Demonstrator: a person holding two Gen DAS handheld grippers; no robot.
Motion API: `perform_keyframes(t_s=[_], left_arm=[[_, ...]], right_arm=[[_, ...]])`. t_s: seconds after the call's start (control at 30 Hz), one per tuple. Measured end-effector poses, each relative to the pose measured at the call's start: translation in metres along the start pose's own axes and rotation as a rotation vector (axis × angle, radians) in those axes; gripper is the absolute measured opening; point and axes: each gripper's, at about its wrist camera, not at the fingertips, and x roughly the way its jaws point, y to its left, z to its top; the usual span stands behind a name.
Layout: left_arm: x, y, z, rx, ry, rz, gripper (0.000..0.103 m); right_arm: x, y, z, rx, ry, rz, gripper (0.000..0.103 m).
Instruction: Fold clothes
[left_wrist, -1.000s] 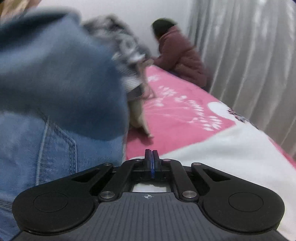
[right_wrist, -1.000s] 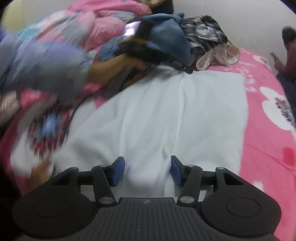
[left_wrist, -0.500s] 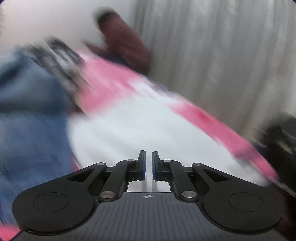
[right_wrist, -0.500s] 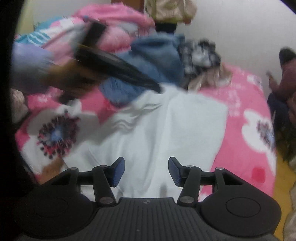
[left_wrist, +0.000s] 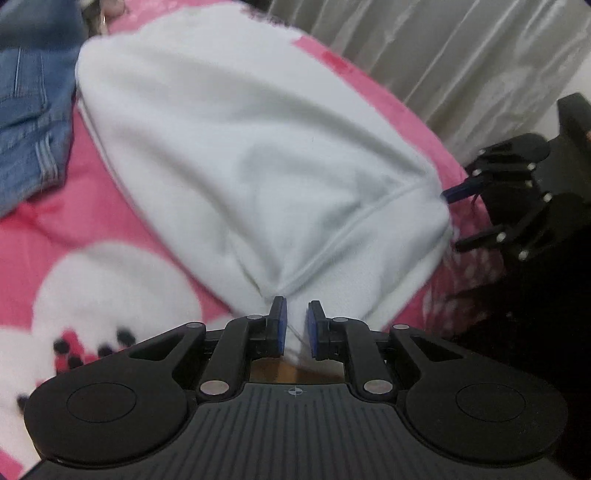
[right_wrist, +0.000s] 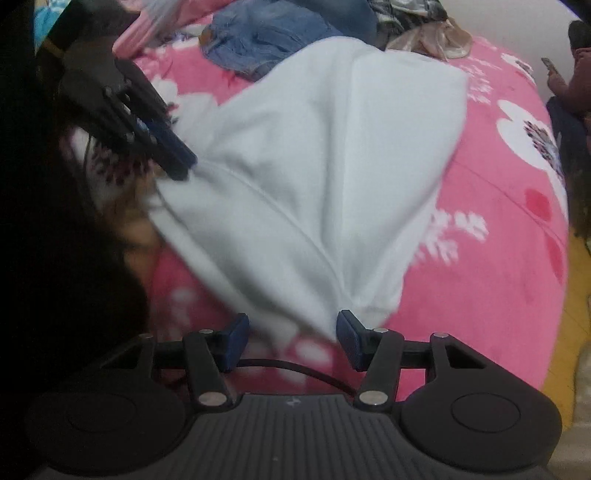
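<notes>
**Left-wrist view: jeans dropped off, white garment is next**

Left-wrist view first: the left gripper (left_wrist: 294, 325) is now parked at the near hem corner of the white fleece garment (left_wrist: 258, 147), where a second ago it was up against the blue denim jeans (left_wrist: 26, 110) at the clothes pile. Its jaws are being opened, with a pinch of white fabric seen between the blue pads, not clamped yet. The garment is spread on the pink floral bedspread (left_wrist: 110, 229), with the jeans left beside its far corner.

From the right wrist, the right gripper (right_wrist: 291, 332) is held with its tongs well apart at the other hem corner; cloth reaches its right-hand pad, but nothing is pinched. The left gripper (right_wrist: 177, 158) is seen at the opposite edge.

So the jeans look done with, and both corners are lined up to be grabbed for the first fold, probably.
</notes>
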Motion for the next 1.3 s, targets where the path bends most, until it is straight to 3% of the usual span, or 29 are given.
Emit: perform_keyframes(t_s=[0.07, 0.2, 0.37, 0.43, 0.47, 0.5, 0.53, 0.7, 0.9, 0.97, 1.03, 1.07, 1.1, 1.17, 1.3], left_arm=[[-0.010, 0.000, 0.003, -0.020, -0.037, -0.009, 0.012], [-0.011, -0.016, 0.012, 0.026, -0.071, -0.066, 0.012], [0.005, -0.029, 0.011, 0.047, -0.050, -0.090, 0.012], [0.005, -0.027, 0.009, 0.029, -0.046, -0.086, 0.012], [0.005, -0.026, 0.008, 0.019, -0.042, -0.086, 0.012], [0.006, -0.026, 0.008, 0.017, -0.040, -0.086, 0.012], [0.008, -0.027, 0.009, 0.019, -0.041, -0.087, 0.012], [0.015, -0.027, 0.013, 0.023, -0.040, -0.076, 0.012], [0.012, -0.025, 0.012, 0.037, -0.025, -0.064, 0.012], [0.010, -0.033, 0.018, 0.102, -0.050, -0.113, 0.012], [0.011, -0.044, 0.026, 0.187, -0.076, -0.170, 0.023], [0.013, -0.050, 0.031, 0.246, -0.087, -0.192, 0.035], [0.018, -0.056, 0.034, 0.307, -0.095, -0.188, 0.041], [0.027, -0.069, 0.039, 0.424, -0.110, -0.159, 0.042], [0.044, -0.096, 0.032, 0.706, -0.112, -0.098, 0.045]], right_arm=[[-0.008, -0.005, -0.003, 0.036, 0.018, -0.008, 0.054], [-0.023, -0.008, -0.002, 0.032, -0.050, -0.087, 0.054], [0.009, -0.007, 0.003, -0.013, -0.058, -0.107, 0.052], [0.010, -0.007, 0.001, 0.012, -0.119, -0.143, 0.039], [0.005, -0.006, 0.000, 0.022, -0.157, -0.173, 0.021], [0.000, -0.005, -0.001, 0.027, -0.182, -0.211, 0.010], [-0.005, -0.004, -0.002, 0.032, -0.204, -0.250, 0.009], [0.006, -0.011, -0.004, 0.060, -0.043, -0.229, 0.005], [-0.004, -0.021, -0.021, 0.165, 0.164, -0.124, 0.000], [-0.015, -0.026, -0.026, 0.197, 0.147, -0.144, 0.001], [-0.027, -0.032, -0.024, 0.247, 0.097, -0.108, 0.005], [-0.029, -0.034, -0.022, 0.263, 0.073, -0.090, 0.008], [-0.030, -0.036, -0.020, 0.276, 0.049, -0.075, 0.017], [-0.026, -0.032, -0.016, 0.272, 0.030, -0.057, 0.027], [-0.017, -0.021, -0.019, 0.266, 0.020, -0.021, 0.039]])
